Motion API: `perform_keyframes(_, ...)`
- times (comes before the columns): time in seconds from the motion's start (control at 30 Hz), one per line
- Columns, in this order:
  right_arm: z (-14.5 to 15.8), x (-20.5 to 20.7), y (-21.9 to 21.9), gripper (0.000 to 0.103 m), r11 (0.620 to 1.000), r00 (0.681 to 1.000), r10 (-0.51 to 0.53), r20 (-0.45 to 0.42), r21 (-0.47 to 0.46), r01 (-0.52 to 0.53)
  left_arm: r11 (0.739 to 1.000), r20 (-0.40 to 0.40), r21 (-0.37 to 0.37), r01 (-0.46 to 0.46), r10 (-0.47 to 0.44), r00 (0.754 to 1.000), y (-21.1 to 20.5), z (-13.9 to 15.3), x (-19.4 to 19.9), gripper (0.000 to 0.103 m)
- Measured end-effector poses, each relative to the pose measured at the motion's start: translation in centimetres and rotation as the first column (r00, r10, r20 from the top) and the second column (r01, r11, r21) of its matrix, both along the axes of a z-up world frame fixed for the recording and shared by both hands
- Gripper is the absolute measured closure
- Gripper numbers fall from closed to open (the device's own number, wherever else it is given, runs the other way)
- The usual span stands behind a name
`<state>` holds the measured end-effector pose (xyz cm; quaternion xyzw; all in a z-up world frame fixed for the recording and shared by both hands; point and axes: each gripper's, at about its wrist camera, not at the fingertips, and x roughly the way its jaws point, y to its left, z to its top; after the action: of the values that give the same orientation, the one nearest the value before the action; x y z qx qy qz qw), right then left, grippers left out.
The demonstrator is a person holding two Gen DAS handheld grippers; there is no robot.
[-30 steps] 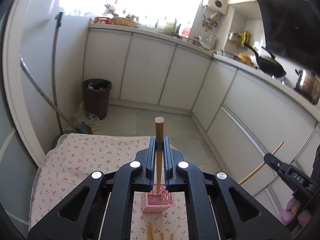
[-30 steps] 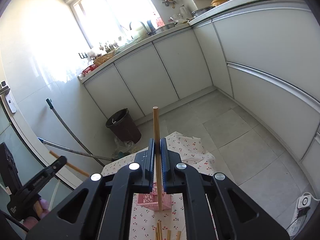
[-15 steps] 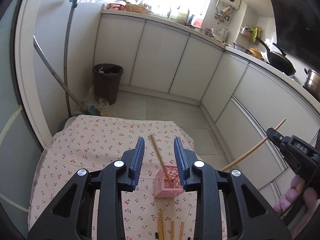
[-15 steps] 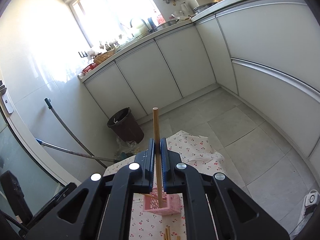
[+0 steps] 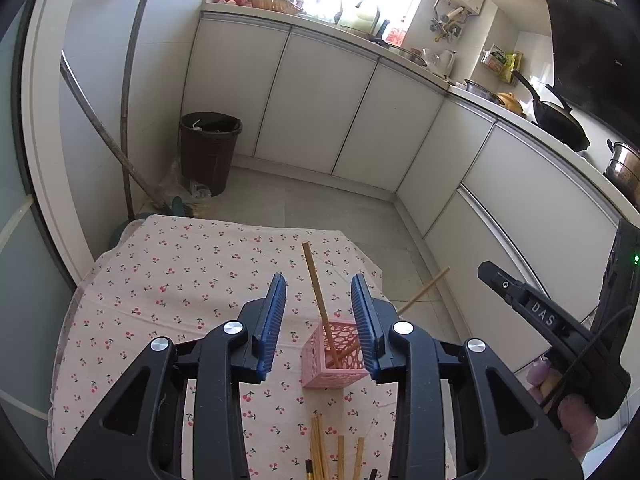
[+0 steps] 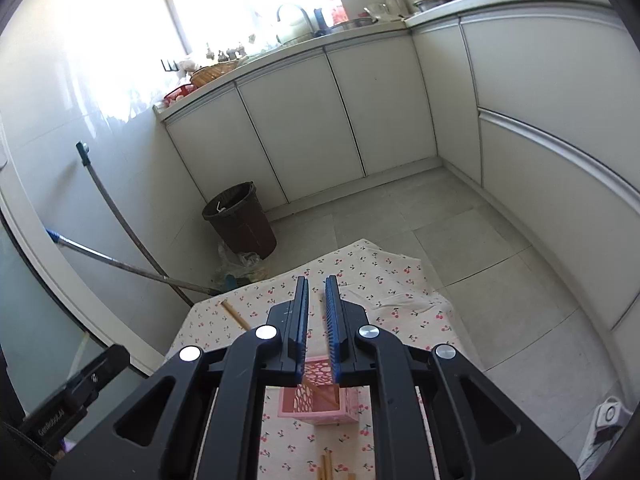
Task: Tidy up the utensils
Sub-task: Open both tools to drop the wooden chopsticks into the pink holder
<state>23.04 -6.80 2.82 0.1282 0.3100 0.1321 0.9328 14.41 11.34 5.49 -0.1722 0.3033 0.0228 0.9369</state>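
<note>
- The pink holder (image 5: 335,356), a small square box with lattice-cut walls, stands on the cherry-print tablecloth (image 5: 180,280), toward its near right part.
- Two wooden chopsticks sit in it: one (image 5: 316,288) leans up and to the far left, the other (image 5: 424,288) leans out to the right, its tip past the cloth's right edge.
- More loose chopsticks (image 5: 320,448) lie flat on the cloth just nearer than the holder, fanned out and partly cut off by the picture's bottom edge.
- The left gripper (image 5: 319,322) hangs above the holder with its ribbed blue pads spread wide and nothing between them; the leaning chopstick rises through the gap without touching either pad.
- The right gripper (image 6: 317,328) also hangs over the holder (image 6: 316,404), its pads a narrow way apart and gripping nothing; a chopstick (image 6: 325,394) slants across inside the box beneath them.
- The cloth is bare on its far and left parts; its far edge drapes over the table above the grey tiled floor (image 5: 332,212).
- Beyond stand white cabinet doors (image 5: 312,104), a dark waste bin (image 5: 209,152) and mop handles (image 5: 128,120) leaning on the left wall.
</note>
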Motion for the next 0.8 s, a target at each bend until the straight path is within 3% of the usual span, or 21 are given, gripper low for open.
perform_keyframes(0.17, -1.2, -1.6, -0.3, 0.074, 0.997, 1.000, 0.001, -0.014, -0.074, -0.002, 0.999, -0.006, 0.025, 0.026, -0.026, 1.000, -1.2, -0.1, -0.6, 0.062)
perform_keyframes(0.3, -2.8, -3.2, -1.2, 0.072, 0.994, 0.999, -0.001, -0.045, -0.110, -0.004, 0.998, -0.019, 0.053, 0.046, -0.045, 0.999, -2.5, -0.5, -1.2, 0.057)
perform_keyframes(0.47, -3.5, -5.7, -2.2, 0.061, 0.988, 0.999, -0.006, -0.048, -0.155, -0.001, 0.992, -0.043, 0.095, 0.080, -0.076, 0.996, -4.4, -1.7, -2.3, 0.045)
perform_keyframes(0.8, -6.1, -8.7, -4.4, 0.046, 0.975, 0.994, -0.024, -0.106, -0.220, 0.000, 0.989, -0.114, 0.112, 0.095, -0.082, 0.990, -5.8, -5.2, -4.7, 0.034)
